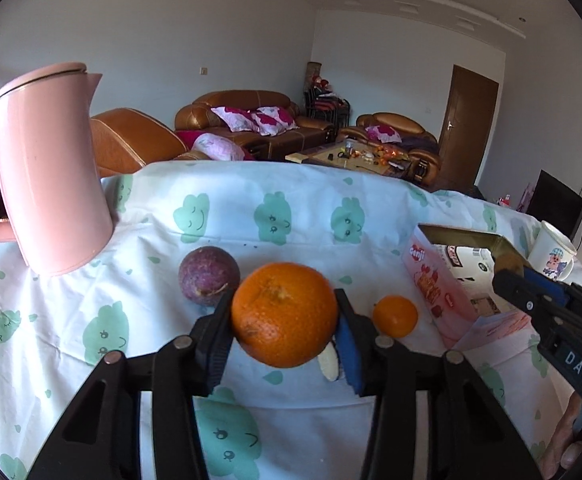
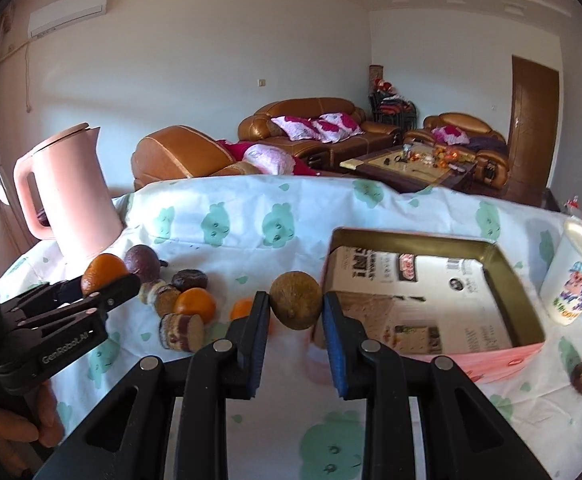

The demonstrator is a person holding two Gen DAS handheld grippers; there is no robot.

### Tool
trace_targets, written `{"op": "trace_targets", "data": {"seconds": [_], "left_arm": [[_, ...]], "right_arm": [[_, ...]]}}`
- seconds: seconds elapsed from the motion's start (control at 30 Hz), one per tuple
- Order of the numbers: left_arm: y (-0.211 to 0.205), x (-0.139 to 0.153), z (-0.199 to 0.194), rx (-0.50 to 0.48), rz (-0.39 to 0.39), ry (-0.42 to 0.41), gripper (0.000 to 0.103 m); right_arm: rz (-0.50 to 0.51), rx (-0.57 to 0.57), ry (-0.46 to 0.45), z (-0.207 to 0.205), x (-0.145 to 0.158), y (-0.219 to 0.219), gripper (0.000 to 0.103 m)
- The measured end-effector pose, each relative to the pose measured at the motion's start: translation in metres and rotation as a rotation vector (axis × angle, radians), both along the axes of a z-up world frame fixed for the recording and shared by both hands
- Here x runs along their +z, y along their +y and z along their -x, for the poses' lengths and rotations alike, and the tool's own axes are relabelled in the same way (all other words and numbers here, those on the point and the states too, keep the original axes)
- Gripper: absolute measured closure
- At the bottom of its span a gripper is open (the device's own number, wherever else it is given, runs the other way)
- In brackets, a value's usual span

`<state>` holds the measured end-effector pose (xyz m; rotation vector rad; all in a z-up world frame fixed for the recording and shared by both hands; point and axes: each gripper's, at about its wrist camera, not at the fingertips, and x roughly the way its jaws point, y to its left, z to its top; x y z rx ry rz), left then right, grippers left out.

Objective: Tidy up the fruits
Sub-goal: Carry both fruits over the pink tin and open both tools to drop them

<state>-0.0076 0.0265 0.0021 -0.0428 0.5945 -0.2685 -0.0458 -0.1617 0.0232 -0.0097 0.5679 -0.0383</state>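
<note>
Gripping a big orange (image 1: 285,314), the left claw (image 1: 283,320) holds it above the bench (image 1: 311,216), passion fruit (image 1: 208,276) just behind. Over on the right wrist view, the right claw (image 2: 295,312) pinches a brown fruit (image 2: 295,306) beside the open box (image 2: 431,300).

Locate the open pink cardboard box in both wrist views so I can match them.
Left wrist view: the open pink cardboard box lies at the right, partly hidden by the right tongs.
Right wrist view: it fills the centre-right, just beyond the right tongs, which grip a round brown fruit.
Shared landmark: the white cartoon-printed mug, right of the box in both.
</note>
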Motion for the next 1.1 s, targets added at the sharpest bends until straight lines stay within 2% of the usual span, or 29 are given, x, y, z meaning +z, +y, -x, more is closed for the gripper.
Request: {"op": "trace_targets", "data": {"seconds": [0.13, 0.3, 0.47, 0.6, 0.8, 1.1], "left_arm": [[-0.032, 0.007, 0.001, -0.074, 0.011, -0.004, 0.055], [-0.086, 0.011, 0.001, -0.168, -0.021, -0.022, 0.055], [-0.141, 0.011, -0.001, -0.263, -0.043, -0.011, 0.055], [-0.176, 0.004, -0.011, -0.295, -0.082, 0.015, 0.055], [-0.195, -0.012, -0.023, -0.295, -0.099, 0.076, 0.055], [-0.198, -0.017, -0.024, -0.291, -0.119, 0.096, 0.054]], "right_arm": [[0.027, -0.057, -0.022, -0.001, 0.002, -0.035, 0.074], [0.026, -0.106, -0.001, -0.007, -0.002, -0.084, 0.074], [-0.047, -0.120, 0.019, -0.008, -0.003, -0.126, 0.074], [-0.066, -0.116, 0.068, -0.015, -0.015, -0.141, 0.074], [-0.108, -0.092, 0.141, -0.029, -0.029, -0.146, 0.074], [-0.137, -0.093, 0.171, -0.034, -0.039, -0.149, 0.074]]}}
